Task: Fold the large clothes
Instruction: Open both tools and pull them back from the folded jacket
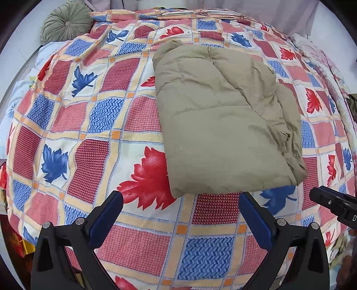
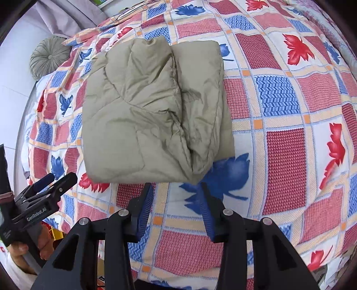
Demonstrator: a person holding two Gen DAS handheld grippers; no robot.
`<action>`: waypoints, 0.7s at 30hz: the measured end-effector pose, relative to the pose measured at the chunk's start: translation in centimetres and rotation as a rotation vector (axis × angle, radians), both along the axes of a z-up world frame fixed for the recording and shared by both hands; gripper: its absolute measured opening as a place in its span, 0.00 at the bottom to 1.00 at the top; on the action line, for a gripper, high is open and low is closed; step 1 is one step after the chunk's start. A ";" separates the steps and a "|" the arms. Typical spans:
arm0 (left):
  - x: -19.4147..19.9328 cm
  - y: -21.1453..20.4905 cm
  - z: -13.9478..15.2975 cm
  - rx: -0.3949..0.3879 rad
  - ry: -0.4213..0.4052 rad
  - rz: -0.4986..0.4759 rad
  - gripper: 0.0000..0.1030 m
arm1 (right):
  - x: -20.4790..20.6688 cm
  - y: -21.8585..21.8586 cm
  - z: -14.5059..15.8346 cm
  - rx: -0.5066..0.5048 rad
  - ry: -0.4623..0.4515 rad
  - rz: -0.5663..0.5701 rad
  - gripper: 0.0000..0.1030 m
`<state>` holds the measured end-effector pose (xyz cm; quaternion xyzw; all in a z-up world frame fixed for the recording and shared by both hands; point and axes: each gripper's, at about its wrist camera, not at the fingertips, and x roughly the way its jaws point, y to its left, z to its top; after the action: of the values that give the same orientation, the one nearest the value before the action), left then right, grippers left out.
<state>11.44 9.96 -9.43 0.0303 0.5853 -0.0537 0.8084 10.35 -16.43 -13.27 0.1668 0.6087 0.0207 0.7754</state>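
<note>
A khaki padded jacket [image 1: 223, 120] lies folded into a thick rectangle on the patterned bed cover; it also shows in the right wrist view [image 2: 154, 111]. My left gripper [image 1: 180, 203] is open and empty, its blue pads wide apart just short of the jacket's near edge. My right gripper [image 2: 177, 191] is open and empty, its jaws partly apart, just below the jacket's near right corner. The right gripper's black tip [image 1: 332, 205] shows at the right edge of the left wrist view. The left gripper [image 2: 42, 189] shows at the lower left of the right wrist view.
The bed cover [image 1: 138, 236] has red and blue leaf squares and fills both views [image 2: 290, 156]. A round green cushion [image 1: 67, 22] sits at the far left corner of the bed; it also shows in the right wrist view [image 2: 49, 55]. A pale curtain [image 2: 67, 15] hangs behind.
</note>
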 end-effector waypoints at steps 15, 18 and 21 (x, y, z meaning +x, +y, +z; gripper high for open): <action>-6.0 2.3 10.2 -0.016 -0.080 0.063 1.00 | -5.5 1.5 10.7 -0.120 -0.119 -0.010 0.79; -7.0 2.2 12.1 -0.004 -0.117 0.057 1.00 | -6.2 2.1 12.8 -0.154 -0.155 -0.002 1.00; -7.8 2.0 13.7 -0.007 -0.132 0.051 1.00 | -7.2 2.7 14.7 -0.173 -0.221 0.004 1.00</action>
<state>3.68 11.96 4.22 0.0161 0.5310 -0.0330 0.8466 3.18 -13.73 1.41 0.0946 0.5195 -0.0122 0.8491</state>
